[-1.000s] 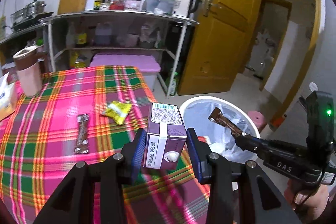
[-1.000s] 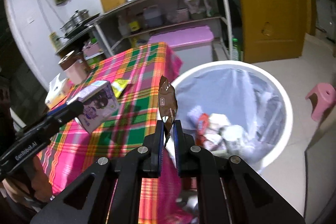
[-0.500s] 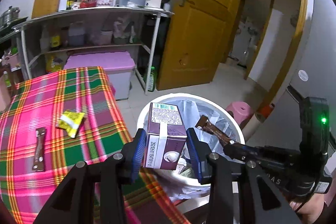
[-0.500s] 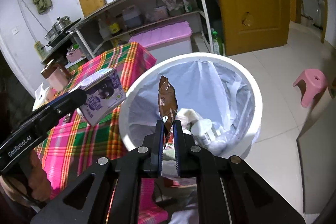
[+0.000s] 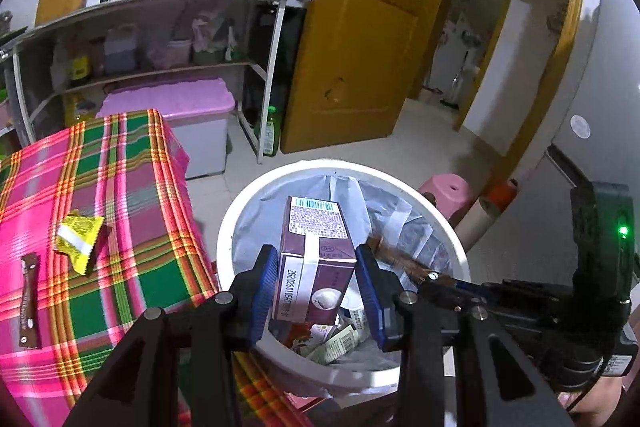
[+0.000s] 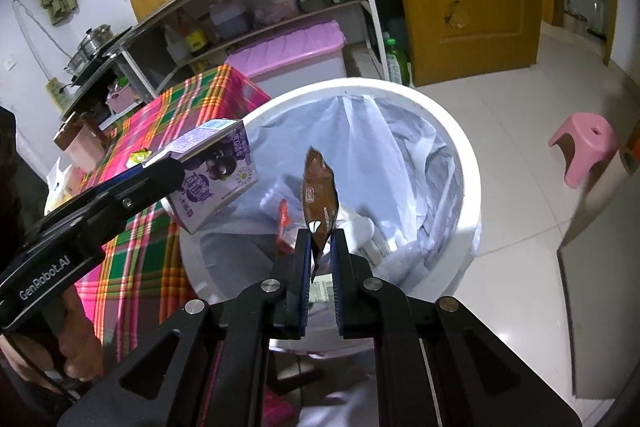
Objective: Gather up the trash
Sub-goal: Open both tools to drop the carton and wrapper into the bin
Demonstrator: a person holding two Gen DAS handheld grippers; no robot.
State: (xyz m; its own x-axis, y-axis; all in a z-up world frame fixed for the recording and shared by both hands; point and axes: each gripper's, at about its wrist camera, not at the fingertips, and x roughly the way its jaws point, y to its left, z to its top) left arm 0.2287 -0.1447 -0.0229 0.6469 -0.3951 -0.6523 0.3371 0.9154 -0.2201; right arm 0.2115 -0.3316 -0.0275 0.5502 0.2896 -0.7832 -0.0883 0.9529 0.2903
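Note:
My left gripper (image 5: 316,283) is shut on a purple drink carton (image 5: 314,259) and holds it over the white trash bin (image 5: 240,203), which is lined with a pale bag and holds several pieces of trash. My right gripper (image 6: 321,247) is shut on a brown wrapper (image 6: 320,191), also above the bin (image 6: 460,143). The carton (image 6: 216,171) shows at the left in the right wrist view. A yellow wrapper (image 5: 80,235) and a brown wrapper (image 5: 29,301) lie on the plaid tablecloth (image 5: 132,187).
A shelf unit (image 5: 160,27) with bottles and a kettle stands behind the table. A pink-lidded box (image 5: 180,111) sits under it. A pink stool (image 6: 584,143) stands on the floor right of the bin. A yellow door (image 5: 360,39) is behind.
Both grippers have moved right, off the table, and now hold the carton and the brown wrapper over the bin. Both stay shut.

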